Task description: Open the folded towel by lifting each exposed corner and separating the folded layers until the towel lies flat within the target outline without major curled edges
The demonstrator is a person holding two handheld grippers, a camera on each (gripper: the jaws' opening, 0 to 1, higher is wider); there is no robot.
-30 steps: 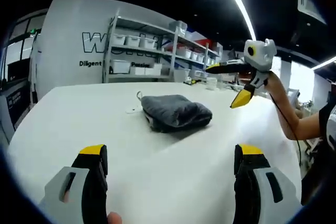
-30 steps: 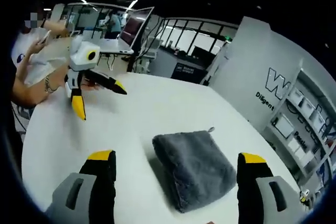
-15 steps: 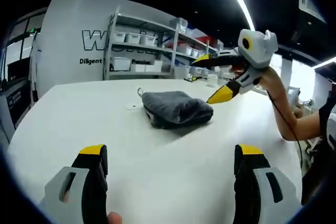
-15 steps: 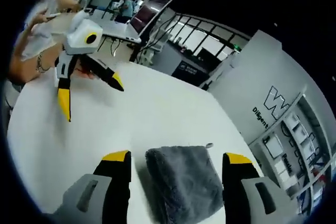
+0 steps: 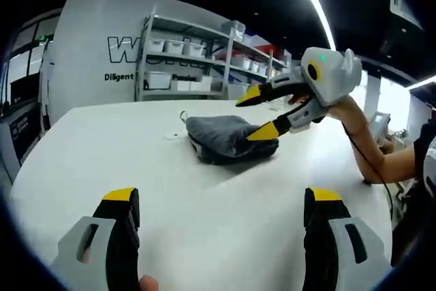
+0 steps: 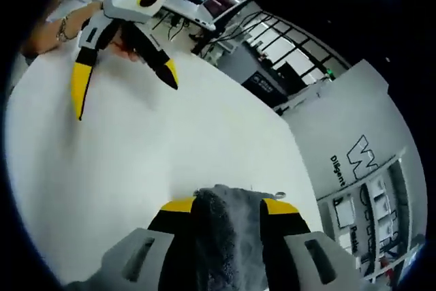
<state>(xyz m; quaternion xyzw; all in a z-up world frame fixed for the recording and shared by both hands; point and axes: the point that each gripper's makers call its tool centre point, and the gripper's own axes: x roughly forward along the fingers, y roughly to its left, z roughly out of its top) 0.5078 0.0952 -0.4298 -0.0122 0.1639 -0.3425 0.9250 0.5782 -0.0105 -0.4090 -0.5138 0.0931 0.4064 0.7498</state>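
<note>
- Left gripper view: the right gripper has swung in from the side and now brackets the near edge of the folded towel, mid-table. The left gripper hangs back, jaws spread wide, holding nothing.
- Right gripper view: jaws narrowed around the towel, whether pinching I cannot tell. Still fully folded; all the unfolding remains, I'd judge.

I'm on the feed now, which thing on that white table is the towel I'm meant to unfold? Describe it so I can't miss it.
Start from the big white table in front of the wall shelving. Near its middle lies the towel, a dark grey, thick, folded bundle with the right gripper straddling its edge. It is the table's one dark, soft lump, with a small loop tag at its far corner.
</note>
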